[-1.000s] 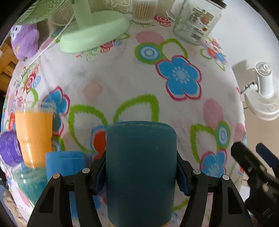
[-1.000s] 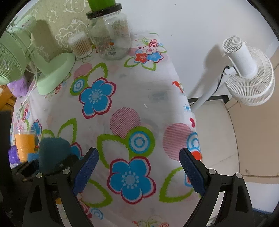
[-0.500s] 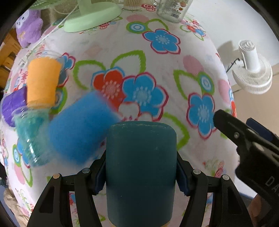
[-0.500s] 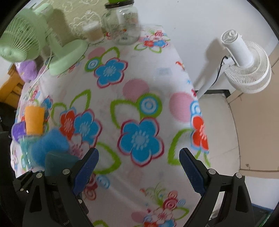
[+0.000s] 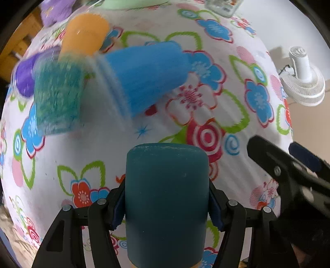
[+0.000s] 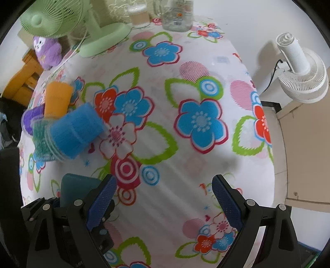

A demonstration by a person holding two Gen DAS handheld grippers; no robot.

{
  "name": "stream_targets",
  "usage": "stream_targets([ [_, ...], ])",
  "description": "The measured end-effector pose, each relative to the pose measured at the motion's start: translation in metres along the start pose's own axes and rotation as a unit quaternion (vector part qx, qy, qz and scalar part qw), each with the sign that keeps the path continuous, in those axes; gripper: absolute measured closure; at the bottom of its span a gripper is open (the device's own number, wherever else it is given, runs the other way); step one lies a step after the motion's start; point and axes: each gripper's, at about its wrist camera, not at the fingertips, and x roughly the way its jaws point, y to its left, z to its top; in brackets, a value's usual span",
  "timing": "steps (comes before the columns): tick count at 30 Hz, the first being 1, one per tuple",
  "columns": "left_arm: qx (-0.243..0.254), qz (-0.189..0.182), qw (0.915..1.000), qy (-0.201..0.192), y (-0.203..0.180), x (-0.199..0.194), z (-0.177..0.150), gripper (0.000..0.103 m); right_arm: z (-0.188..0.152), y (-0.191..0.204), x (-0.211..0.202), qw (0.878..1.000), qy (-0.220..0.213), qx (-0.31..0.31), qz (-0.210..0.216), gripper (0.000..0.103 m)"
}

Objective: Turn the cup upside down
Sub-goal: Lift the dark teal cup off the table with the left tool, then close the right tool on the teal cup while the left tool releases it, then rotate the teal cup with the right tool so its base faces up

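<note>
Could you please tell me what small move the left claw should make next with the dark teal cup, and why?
Probably lower it toward the bare stretch of flowered tablecloth just ahead. The left claw is shut on the dark teal cup, held above the cloth, and the tipped bright blue cup lies farther off.

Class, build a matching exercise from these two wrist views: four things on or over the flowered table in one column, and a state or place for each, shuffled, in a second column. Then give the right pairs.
Things
1. dark teal cup
2. bright blue cup
3. right gripper
4. green desk fan

States or places
A. jaws wide apart, holding nothing
B. lying on its side on the cloth
C. standing at the far end of the table
D. clamped between the left gripper's jaws

Pairs: 1-D, 2-B, 3-A, 4-C
</note>
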Motion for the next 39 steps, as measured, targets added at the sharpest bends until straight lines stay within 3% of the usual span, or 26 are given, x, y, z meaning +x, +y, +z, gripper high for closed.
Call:
stream_targets([
  [4, -0.01, 0.01, 0.9999, -0.002, 0.015, -0.003, -0.009, 0.033, -0.005, 0.006, 0.001, 1.0, 0.004, -0.004, -0.006, 0.008],
  [8, 0.007, 0.013, 0.9997, -0.021, 0.016, -0.018, -0.012, 0.012, -0.008, 0.01, -0.006, 1.0, -0.001, 0.003, 0.004, 0.008],
  [10, 0.012, 0.003, 0.9997, -0.019, 0.022, -0.027, -0.016, 0.009, -0.011, 0.015, -0.011, 1.0, -0.005, 0.005, 0.007, 0.008],
  [16, 0.008, -0.003, 0.9996, -0.028, 0.044, -0.063, -0.033, 0.009, -0.021, 0.035, -0.035, 1.0, -0.019, -0.005, 0.013, 0.008],
  [21, 0.037, 0.043, 0.9971, -0.052, 0.062, -0.077, -0.044, 0.009, -0.032, 0.055, -0.046, 1.0, -0.018, -0.01, 0.014, 0.008],
  [26, 0.041, 0.059, 0.9929, -0.095, 0.078, -0.082, -0.047, 0.009, -0.04, 0.078, -0.043, 1.0, -0.012, -0.021, 0.018, 0.008],
  [30, 0.055, 0.084, 0.9904, -0.095, 0.088, -0.07, -0.046, 0.009, -0.042, 0.095, -0.031, 0.999, -0.006, -0.031, 0.013, 0.008],
  [39, 0.055, 0.055, 0.9929, -0.09, 0.123, -0.051, -0.042, 0.009, -0.034, 0.115, 0.005, 1.0, 0.006, -0.03, -0.009, 0.008],
])
